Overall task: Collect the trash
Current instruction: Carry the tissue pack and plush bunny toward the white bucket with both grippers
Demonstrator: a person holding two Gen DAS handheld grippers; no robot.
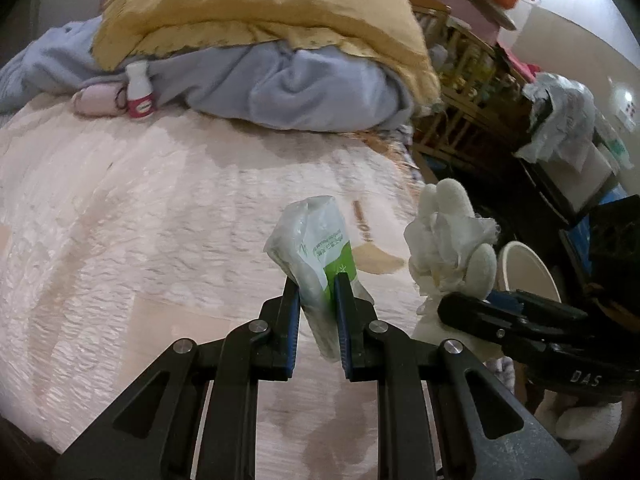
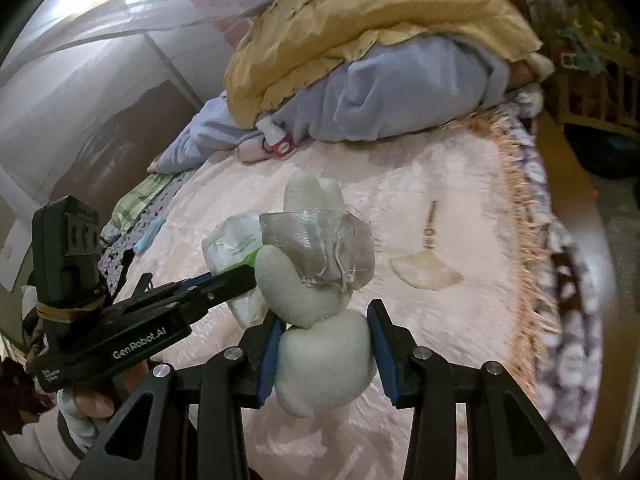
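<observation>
A crumpled white and green plastic wrapper (image 1: 316,240) hangs above the pink bed cover, and my left gripper (image 1: 316,280) is shut on its lower part. The right wrist view shows the same wrapper (image 2: 232,246) at the tip of the left gripper (image 2: 240,276). My right gripper (image 2: 324,316) is shut on a white plush toy (image 2: 324,356) with a gauzy ribbon (image 2: 320,248) wrapped round it. Seen from the left wrist, the toy (image 1: 448,240) sticks up from the right gripper (image 1: 460,308), just right of the wrapper. Both items are lifted off the bed.
The pink bed cover (image 1: 120,220) spreads below. A yellow quilt (image 1: 260,8) and a blue-grey blanket (image 1: 312,88) are piled at its far end, with a small white bottle (image 1: 139,90) beside them. A white round container (image 1: 524,268) and cluttered shelves (image 1: 460,80) stand beyond the bed's right edge.
</observation>
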